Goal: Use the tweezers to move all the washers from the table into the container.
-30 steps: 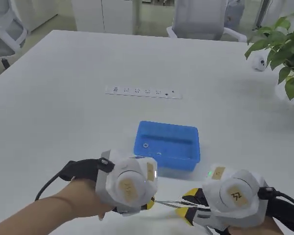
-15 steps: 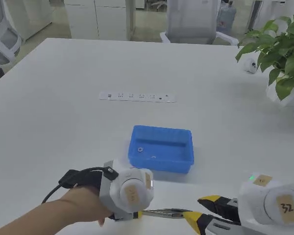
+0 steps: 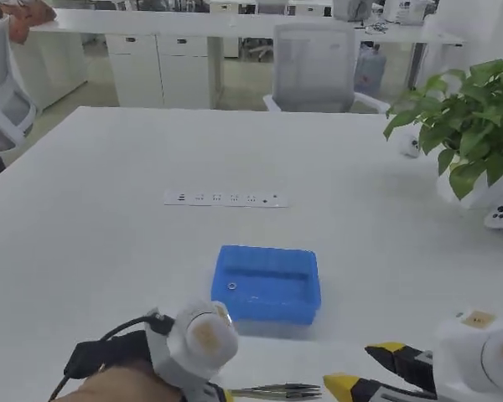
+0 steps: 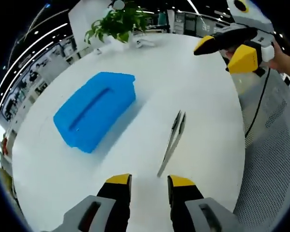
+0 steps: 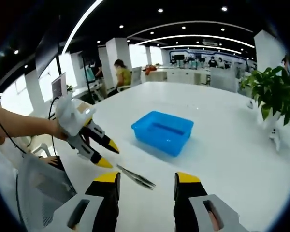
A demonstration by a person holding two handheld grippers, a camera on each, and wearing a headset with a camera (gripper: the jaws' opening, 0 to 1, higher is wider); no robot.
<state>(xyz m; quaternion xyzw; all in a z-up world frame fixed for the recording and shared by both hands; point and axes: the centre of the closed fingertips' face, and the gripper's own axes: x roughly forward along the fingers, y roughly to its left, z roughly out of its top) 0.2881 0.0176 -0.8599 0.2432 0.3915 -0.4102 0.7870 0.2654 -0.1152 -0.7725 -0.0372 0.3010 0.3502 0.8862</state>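
Head view: the tweezers (image 3: pixel 277 390) lie flat on the table (image 3: pixel 109 243) by its near edge, between the left gripper (image 4: pixel 149 181) and right gripper (image 5: pixel 147 178), both with jaws wide, holding nothing. The blue container (image 3: pixel 268 311) sits farther in, a washer (image 3: pixel 231 286) inside.

We now have the right gripper (image 3: pixel 360 366) well clear of the left gripper (image 4: pixel 149 181) instead of tip to tip, and the tweezers (image 3: pixel 277 390) lie loose between them.

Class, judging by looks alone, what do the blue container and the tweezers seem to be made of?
The blue container is probably plastic: matte, evenly coloured, with rounded moulded corners. The tweezers are likely metal: thin grey blades with a dull sheen.
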